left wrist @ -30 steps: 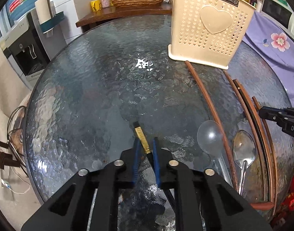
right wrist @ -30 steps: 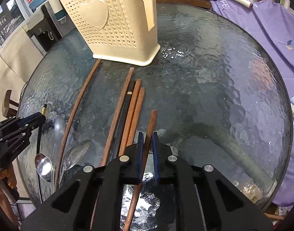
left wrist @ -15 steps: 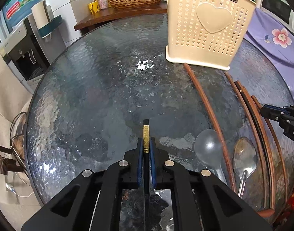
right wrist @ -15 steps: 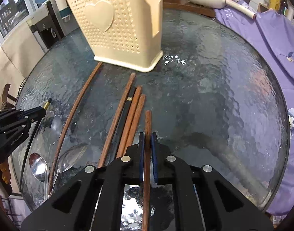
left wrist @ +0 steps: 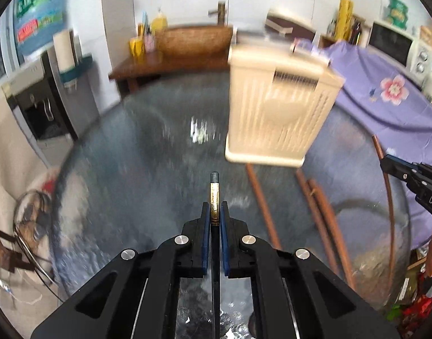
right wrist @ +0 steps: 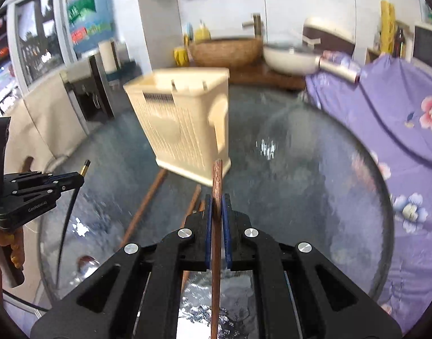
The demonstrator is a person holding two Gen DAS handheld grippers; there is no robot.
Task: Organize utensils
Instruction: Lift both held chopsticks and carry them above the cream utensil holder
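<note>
I have a chopstick in each claw. My left claw is closed tight on a black chopstick with a gold band, whose tip pokes out just past the pads. My right claw is clamped the same way on a brown wooden chopstick.

Judging by what lies about, the job is barely begun. I cannot see into the cream holder, which stands ahead of my left claw and a little to its right, and ahead and slightly left of my right claw. Several brown chopsticks lie loose on the glass desk to the right of my left claw, and a spoon sits low to the left of my right claw. All of those remain to be placed.

Both held sticks look slim, straight and smooth. Both views are blurred.
</note>
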